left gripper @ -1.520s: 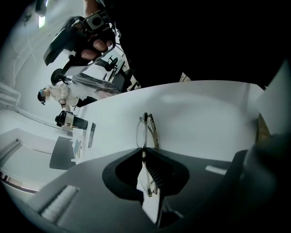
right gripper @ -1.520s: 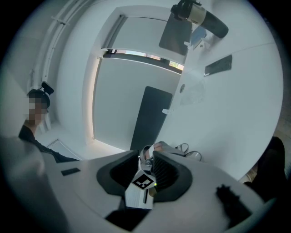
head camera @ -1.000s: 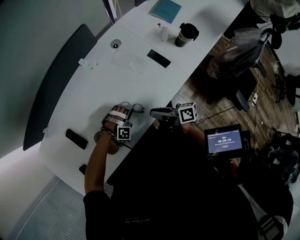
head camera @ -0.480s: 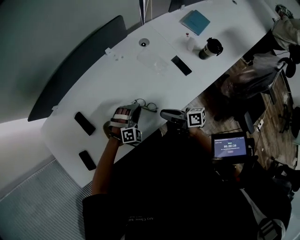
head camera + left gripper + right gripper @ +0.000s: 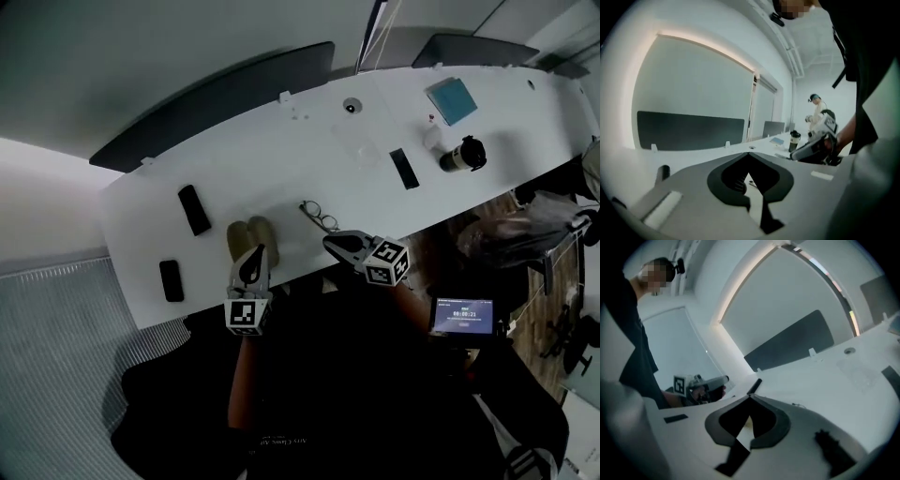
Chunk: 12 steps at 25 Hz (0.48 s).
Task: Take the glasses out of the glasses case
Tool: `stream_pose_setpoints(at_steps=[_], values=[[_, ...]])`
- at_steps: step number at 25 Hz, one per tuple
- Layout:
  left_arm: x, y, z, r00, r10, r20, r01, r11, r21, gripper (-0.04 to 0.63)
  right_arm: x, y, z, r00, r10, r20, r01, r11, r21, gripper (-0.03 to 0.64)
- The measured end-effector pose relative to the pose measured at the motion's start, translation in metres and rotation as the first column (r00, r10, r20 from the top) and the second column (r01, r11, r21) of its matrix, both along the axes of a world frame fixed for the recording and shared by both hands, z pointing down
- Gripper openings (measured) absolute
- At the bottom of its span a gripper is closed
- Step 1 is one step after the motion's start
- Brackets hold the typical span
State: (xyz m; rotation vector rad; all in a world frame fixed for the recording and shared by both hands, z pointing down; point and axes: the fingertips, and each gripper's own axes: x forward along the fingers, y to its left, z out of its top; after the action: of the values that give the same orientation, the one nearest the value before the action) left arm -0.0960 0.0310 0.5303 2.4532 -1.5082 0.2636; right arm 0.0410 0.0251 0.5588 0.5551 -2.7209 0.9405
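Note:
The dark-framed glasses (image 5: 320, 216) lie on the white table (image 5: 281, 159), outside the tan glasses case (image 5: 246, 232), which lies open to their left. My left gripper (image 5: 255, 257) hovers over the table's near edge just in front of the case. Its jaws have just been closing and are shut with nothing between them (image 5: 749, 153). My right gripper (image 5: 329, 242) sits near the edge below the glasses. It too has just closed and is shut and empty (image 5: 750, 397). Each gripper view shows the other gripper, the right gripper (image 5: 813, 147) and the left gripper (image 5: 706, 385).
Two black flat objects (image 5: 194, 208) (image 5: 171, 279) lie at the table's left, another (image 5: 403, 169) to the right. A dark cup (image 5: 459, 155) and a blue notebook (image 5: 451, 98) sit far right. A dark divider panel (image 5: 216, 103) lines the far edge. A lit screen (image 5: 461, 315) is at my right.
My left gripper has lifted off the glasses and case and drawn back toward the near edge, rolling upright. The right gripper shifted slightly. The glasses stay on the table beside the case.

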Motion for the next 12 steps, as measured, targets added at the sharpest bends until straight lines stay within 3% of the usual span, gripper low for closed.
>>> stream_pose_setpoints(at_steps=[3, 8, 12], values=[[0.0, 0.025, 0.0, 0.981, -0.119, -0.152, 0.116, 0.993, -0.028, 0.008, 0.01, 0.01, 0.021, 0.993, -0.071, -0.097, 0.075, 0.996, 0.037, 0.006], [-0.005, 0.049, 0.024, 0.946, -0.28, -0.165, 0.27, 0.96, -0.078, 0.008, 0.024, 0.004, 0.022, 0.987, -0.094, -0.127, 0.102, 0.993, 0.053, 0.006], [-0.007, 0.042, 0.014, 0.923, -0.326, -0.204, 0.317, 0.945, -0.08, 0.008, 0.033, 0.007, 0.021, 0.978, -0.138, -0.154, 0.146, 0.988, 0.042, 0.006]])
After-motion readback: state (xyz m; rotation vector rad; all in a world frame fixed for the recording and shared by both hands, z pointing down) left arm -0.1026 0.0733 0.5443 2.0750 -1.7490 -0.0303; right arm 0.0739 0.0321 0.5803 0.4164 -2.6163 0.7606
